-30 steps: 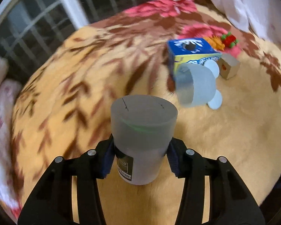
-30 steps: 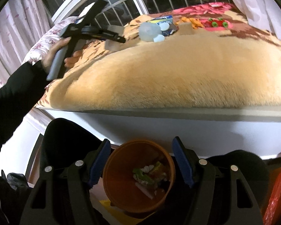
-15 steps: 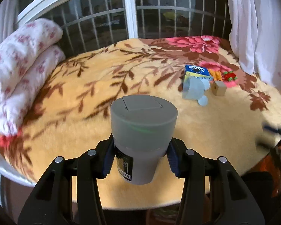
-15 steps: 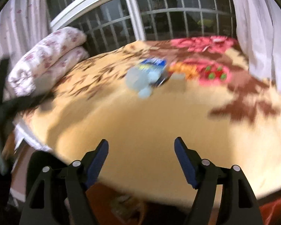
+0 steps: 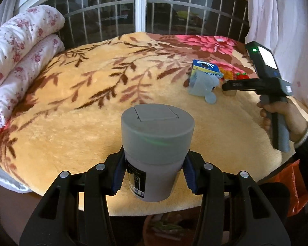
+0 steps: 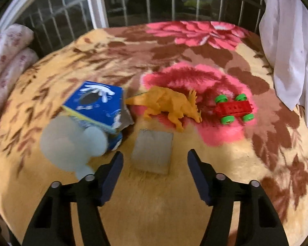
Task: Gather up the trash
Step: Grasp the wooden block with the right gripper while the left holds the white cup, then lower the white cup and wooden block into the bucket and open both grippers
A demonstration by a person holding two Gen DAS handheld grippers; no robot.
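Gripping a grey cup (image 5: 157, 155) upright in our left hand-held gripper (image 5: 154, 176) above the bed (image 5: 92, 106) edge, we hold our right hand-held gripper (image 6: 155, 164) spread wide before a grey block (image 6: 153, 150), beside a blue carton (image 6: 96, 106).

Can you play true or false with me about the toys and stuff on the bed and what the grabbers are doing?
1. The left gripper holds a grey cup. True.
2. The right gripper is squeezing the orange dinosaur. False: it is open, empty, pointing at a small grey box.
3. The red toy car has green wheels. True.
4. The blue carton lies right of the car. False: it is left of the dinosaur.
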